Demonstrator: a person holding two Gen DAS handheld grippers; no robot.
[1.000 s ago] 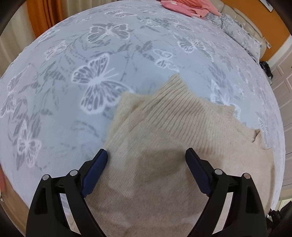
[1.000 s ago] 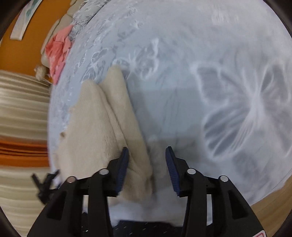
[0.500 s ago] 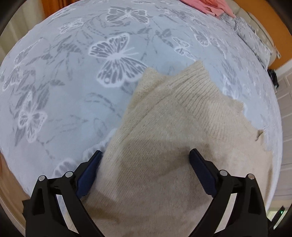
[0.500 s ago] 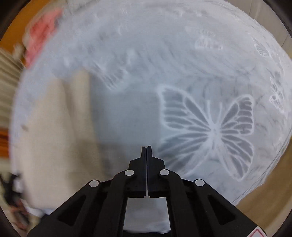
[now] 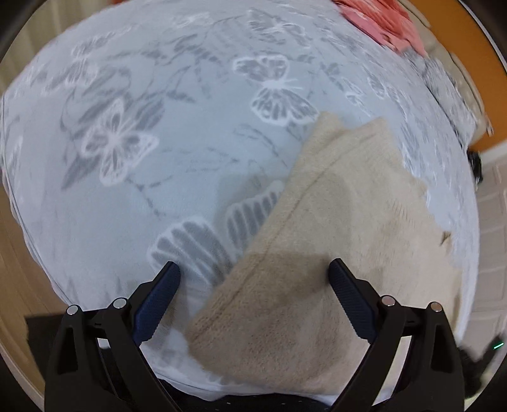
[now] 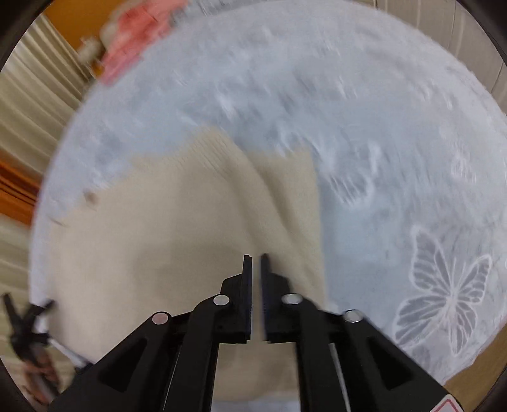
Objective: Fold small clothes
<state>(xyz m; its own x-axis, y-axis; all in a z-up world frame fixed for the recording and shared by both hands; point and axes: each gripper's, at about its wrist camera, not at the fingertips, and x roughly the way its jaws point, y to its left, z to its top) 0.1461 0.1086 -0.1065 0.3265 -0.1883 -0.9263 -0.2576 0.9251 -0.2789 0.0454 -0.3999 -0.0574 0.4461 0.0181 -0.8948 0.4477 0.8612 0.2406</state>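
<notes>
One beige sweater (image 5: pixel 342 228), two claws

Counted on the bedspread (image 5: pixel 190 177): one beige knit garment (image 5: pixel 342 228), folded over itself. One heap of pink clothing (image 5: pixel 386 22) is seen at the far edge; items within it cannot be separated. Two grippers are recorded, one left gripper (image 5: pixel 253 269) and one right gripper (image 6: pixel 256 258). Two blue pads (image 5: pixel 158 298) are noted on the left.

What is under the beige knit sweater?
The beige sweater lies directly on the butterfly-print bedspread. One printed butterfly runs under its edge; whatever else lies beneath is covered.
</notes>
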